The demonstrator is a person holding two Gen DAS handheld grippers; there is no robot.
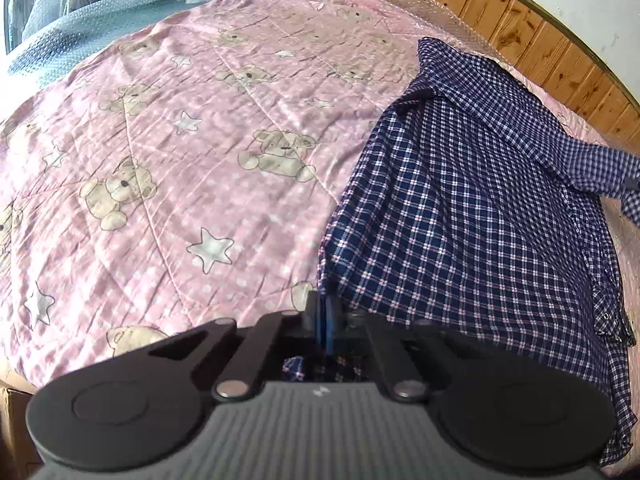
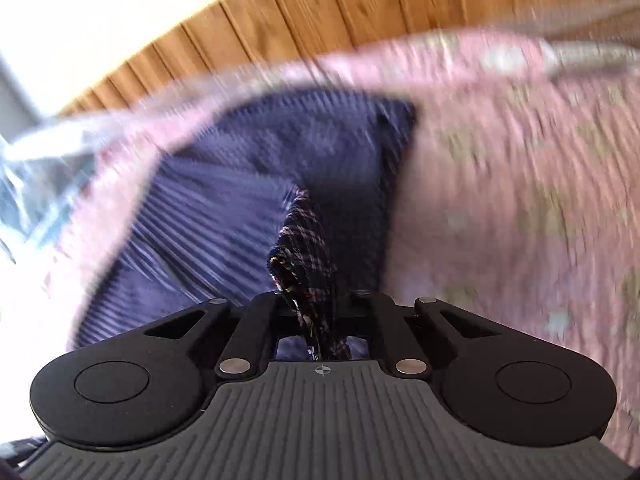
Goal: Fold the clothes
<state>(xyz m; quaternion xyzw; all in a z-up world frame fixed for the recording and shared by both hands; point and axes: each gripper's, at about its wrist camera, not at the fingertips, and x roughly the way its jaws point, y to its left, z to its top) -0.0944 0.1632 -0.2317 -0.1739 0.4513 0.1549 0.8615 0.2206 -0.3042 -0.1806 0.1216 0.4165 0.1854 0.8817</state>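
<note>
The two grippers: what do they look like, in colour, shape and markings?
The left gripper and the right gripper look alike: matte black linkage arms with silver rivets, two round black discs, and a grey ribbed body bearing a small white mark. No sleeve or cable is clearly visible.

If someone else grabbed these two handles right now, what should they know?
Left gripper: jaws shut on the near edge of the checked shirt.
Right gripper: jaws shut on a bunched fold of the same shirt.
The shirt lies mostly spread on the pink quilt, by the wooden wall.
Done: both grips taken.
Left: every fold; the shirt looks unfolded. The right view is blurred, so check that grip.
</note>
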